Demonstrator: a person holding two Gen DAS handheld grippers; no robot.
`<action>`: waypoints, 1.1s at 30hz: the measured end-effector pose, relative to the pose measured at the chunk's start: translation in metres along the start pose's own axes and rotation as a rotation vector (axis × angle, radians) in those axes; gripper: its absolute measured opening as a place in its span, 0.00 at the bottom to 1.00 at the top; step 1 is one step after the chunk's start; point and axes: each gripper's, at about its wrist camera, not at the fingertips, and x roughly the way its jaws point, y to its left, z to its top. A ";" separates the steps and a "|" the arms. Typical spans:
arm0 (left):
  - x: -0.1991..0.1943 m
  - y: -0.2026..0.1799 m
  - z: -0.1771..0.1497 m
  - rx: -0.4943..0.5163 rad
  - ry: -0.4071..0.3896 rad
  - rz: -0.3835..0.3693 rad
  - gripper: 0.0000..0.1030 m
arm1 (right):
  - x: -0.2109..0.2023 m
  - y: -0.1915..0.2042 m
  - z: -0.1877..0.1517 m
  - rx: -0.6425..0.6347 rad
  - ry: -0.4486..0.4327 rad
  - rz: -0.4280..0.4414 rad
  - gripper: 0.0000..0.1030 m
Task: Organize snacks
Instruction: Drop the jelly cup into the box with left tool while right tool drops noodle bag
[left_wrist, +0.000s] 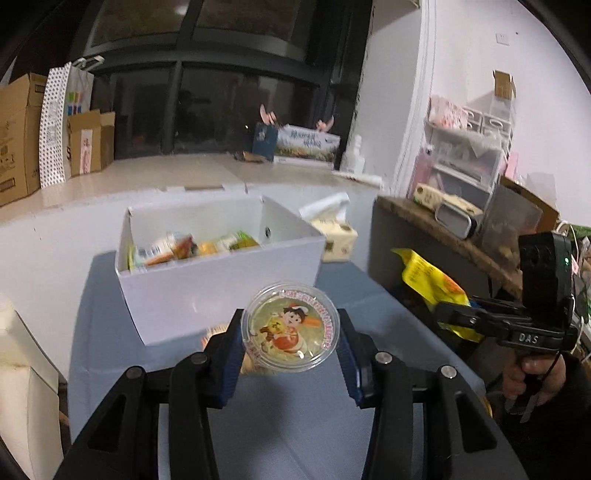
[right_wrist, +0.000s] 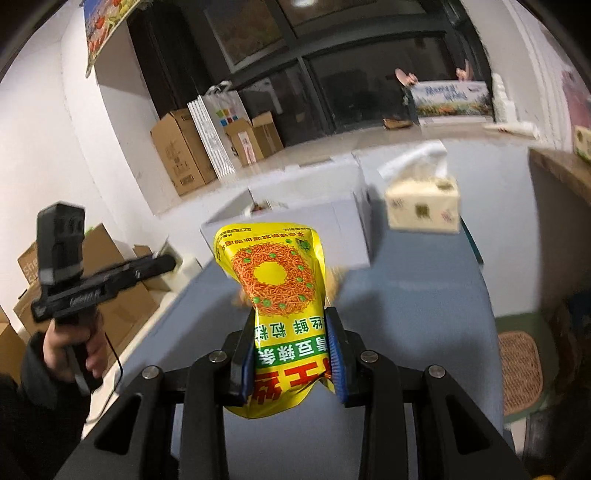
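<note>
The left gripper (left_wrist: 290, 345) clamps a rigid, probably slippery jelly cup (left_wrist: 290, 326) across its rim, while the right gripper (right_wrist: 291, 350) pinches a light, crinkly yellow snack pouch (right_wrist: 275, 295) at mid-body.

- You see a tissue pack (right_wrist: 423, 205) standing on the blue counter (right_wrist: 424, 295).
- You see cardboard boxes (left_wrist: 18, 136) and a dotted bag (left_wrist: 53, 127) along the window ledge.
- You see plastic drawers (left_wrist: 465, 162) at right.

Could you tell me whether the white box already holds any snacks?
Yes: the white box is partly filled; several colourful snack packets lie inside.
</note>
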 end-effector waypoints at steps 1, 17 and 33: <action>0.001 0.003 0.005 -0.002 -0.012 0.002 0.49 | 0.007 0.004 0.011 -0.012 -0.008 0.003 0.34; 0.094 0.096 0.124 -0.066 -0.022 0.126 0.49 | 0.161 0.023 0.156 -0.103 0.079 -0.081 0.34; 0.126 0.138 0.100 -0.132 0.061 0.201 1.00 | 0.217 -0.019 0.160 0.003 0.167 -0.253 1.00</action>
